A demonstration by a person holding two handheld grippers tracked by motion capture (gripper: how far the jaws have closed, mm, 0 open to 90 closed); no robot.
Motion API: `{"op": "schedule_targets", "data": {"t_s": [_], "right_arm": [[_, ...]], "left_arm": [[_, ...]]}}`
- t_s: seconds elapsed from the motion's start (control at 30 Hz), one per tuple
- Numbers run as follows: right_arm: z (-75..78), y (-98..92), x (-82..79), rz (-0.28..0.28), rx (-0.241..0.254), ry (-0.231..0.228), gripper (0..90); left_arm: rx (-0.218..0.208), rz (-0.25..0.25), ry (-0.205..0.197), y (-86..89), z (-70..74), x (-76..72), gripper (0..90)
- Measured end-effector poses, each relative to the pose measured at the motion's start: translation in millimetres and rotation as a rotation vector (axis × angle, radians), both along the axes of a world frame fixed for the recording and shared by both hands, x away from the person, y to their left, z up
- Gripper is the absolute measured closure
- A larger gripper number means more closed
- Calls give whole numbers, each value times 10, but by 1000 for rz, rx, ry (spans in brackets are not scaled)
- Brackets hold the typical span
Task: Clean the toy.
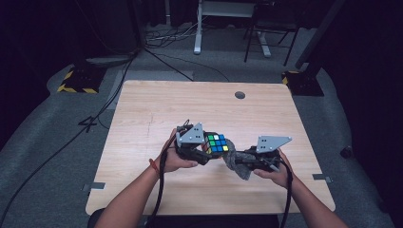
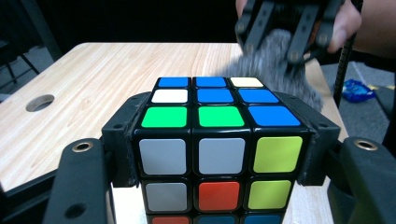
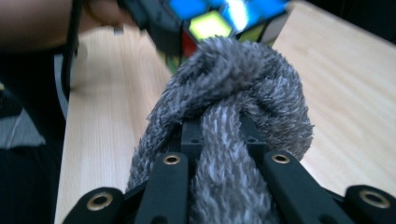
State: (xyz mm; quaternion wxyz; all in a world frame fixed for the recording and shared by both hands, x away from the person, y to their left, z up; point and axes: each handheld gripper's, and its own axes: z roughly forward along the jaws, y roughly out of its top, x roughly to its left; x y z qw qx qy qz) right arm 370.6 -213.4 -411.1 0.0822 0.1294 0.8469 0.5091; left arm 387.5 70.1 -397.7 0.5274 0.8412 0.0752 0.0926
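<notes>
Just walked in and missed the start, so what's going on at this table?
A person at a wooden table holds a hand-held gripper in each hand. The left hand-held gripper is clamped on a puzzle cube, held up off the tabletop. The right hand-held gripper grips a bunched grey cloth and presses it against the cube's side. It looks like the cube is being wiped.

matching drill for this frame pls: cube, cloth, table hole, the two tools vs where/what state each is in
Things:
1. puzzle cube
2. grey fuzzy cloth
3. round hole
4. floor markers

States:
A. yellow-and-black striped, beyond the table's far corners
B. bunched in the right tool, pressed to the cube
C. clamped in the left tool
D. in the wooden table, near its far edge

Pairs: 1-C, 2-B, 3-D, 4-A
</notes>
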Motion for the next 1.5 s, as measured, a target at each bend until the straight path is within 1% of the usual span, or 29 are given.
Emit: {"op": "schedule_targets", "data": {"t_s": [0.07, 0.1, 0.13, 0.17, 0.2, 0.23, 0.27, 0.37, 0.43, 0.47, 0.5, 0.57, 0.63, 0.67, 0.7, 0.77, 0.87, 0.9, 0.93, 1.0, 1.03, 1.1, 1.13, 1.2, 1.27, 1.33, 1.4, 1.47, 1.5], "right_arm": [[22, -18, -1, -23, 9, -20, 779], [27, -28, 5, -33, 14, -21, 779], [25, -37, 16, -56, 18, -25, 778], [22, -43, 24, -70, 20, -26, 778], [16, -50, 35, -78, 20, -21, 778], [5, -55, 46, -83, 10, -19, 777], [-5, -55, 51, -86, 4, -13, 777], [-47, -29, 54, -75, -18, 1, 777], [-88, 15, 53, -54, -45, 15, 777], [-112, 40, 50, -46, -53, 20, 776], [-137, 65, 48, -33, -61, 30, 777], [-179, 119, 37, 0, -89, 47, 777], [-190, 157, 14, 20, -93, 51, 776], [-184, 160, 10, 20, -90, 49, 777], [-167, 149, 4, 19, -74, 40, 776], [-138, 115, 3, 7, -54, 26, 776], [-84, 51, 6, -11, -17, 10, 777], [-61, 25, 9, -16, 4, 12, 777], [-45, 5, 11, -18, 15, 12, 777], [-29, -7, -2, -25, 15, -5, 777], [-13, -12, -9, -23, 19, -12, 777], [13, -31, -13, -18, 42, -11, 778], [18, -38, -18, -20, 53, -12, 778], [21, -32, -27, -22, 45, -24, 778], [28, -39, -28, -24, 49, -26, 778], [35, -46, -30, -27, 56, -27, 779], [39, -49, -33, -27, 62, -31, 779], [42, -54, -34, -28, 68, -31, 779], [44, -61, -33, -28, 79, -33, 780]], "left_arm": [[3, -18, 0, -37, -12, -27, 336], [-2, -38, 9, -69, -18, -48, 336], [5, -47, 8, -92, -18, -64, 336], [12, -53, -2, -126, -19, -91, 336], [13, -63, -3, -161, -17, -120, 336], [15, -74, -1, -180, -12, -138, 335], [16, -78, -9, -192, -8, -148, 336], [6, -81, -14, -202, 13, -165, 335], [-9, -76, -5, -182, 27, -157, 335], [-10, -73, -8, -171, 33, -152, 335], [-15, -69, -11, -157, 38, -144, 335], [-28, -62, -1, -127, 43, -119, 335], [-39, -59, 5, -102, 40, -99, 335], [-51, -60, 11, -89, 37, -89, 335], [-56, -60, 12, -77, 37, -80, 335], [-58, -55, 17, -68, 32, -72, 335], [-28, -38, 13, -80, -5, -62, 333], [-27, -38, 15, -83, -20, -60, 333], [-24, -40, 13, -89, -25, -61, 334], [-24, -41, 8, -100, -20, -69, 333], [-38, -43, 14, -95, -18, -69, 333], [-55, -48, 29, -83, -15, -59, 333], [-52, -49, 30, -84, -17, -57, 333], [-41, -50, 30, -90, -27, -51, 332], [-41, -51, 42, -89, -36, -46, 332], [-29, -50, 38, -94, -41, -48, 332], [-29, -51, 38, -102, -46, -50, 332], [-15, -49, 28, -111, -47, -54, 332], [-15, -47, 25, -115, -49, -58, 332]]}}
